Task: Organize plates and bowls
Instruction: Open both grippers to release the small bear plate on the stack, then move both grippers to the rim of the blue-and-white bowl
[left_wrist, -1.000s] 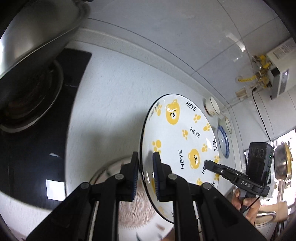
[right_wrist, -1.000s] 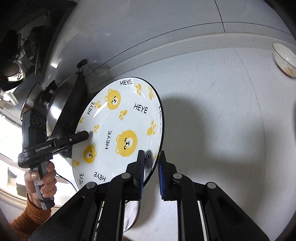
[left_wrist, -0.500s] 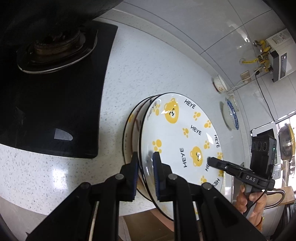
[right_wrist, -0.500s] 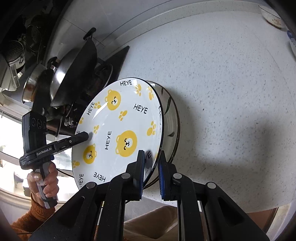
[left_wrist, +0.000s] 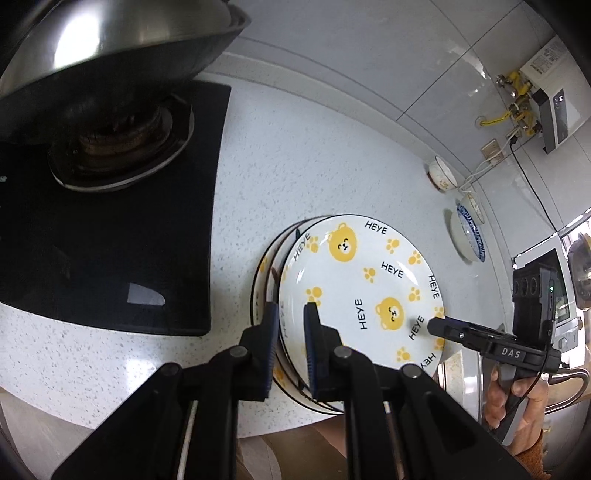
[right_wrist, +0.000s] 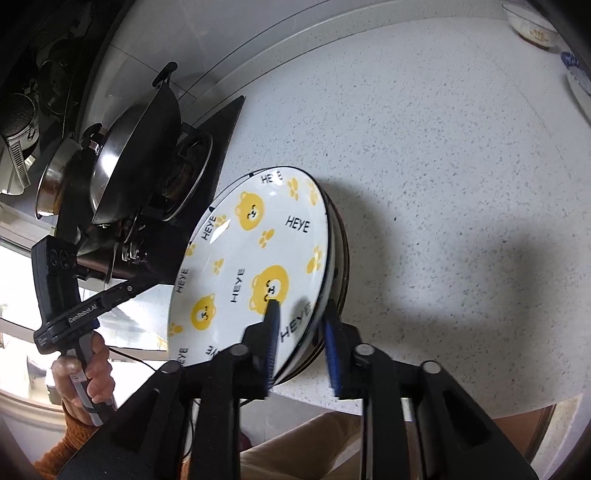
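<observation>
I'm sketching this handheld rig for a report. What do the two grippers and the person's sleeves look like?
Both grippers are black, with angular linkage arms, round silver pivot pins and ribbed blue pads. The left gripper has white GenRobot.AI lettering, a boxy black block with round lenses and a grey handle. The right gripper reads DAS, with a green light and thin black cable. The sleeve is rust-orange knit.

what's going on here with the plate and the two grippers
A person holds a gripper in each hand and is setting a bear-print plate on a stack of plates on the speckled counter, next to the stove. The left gripper is clamped on the plate's rim. The right gripper is opening, its pads coming off the opposite rim, which sits between them. Two bowls and a blue-patterned dish wait further along the counter.
</observation>
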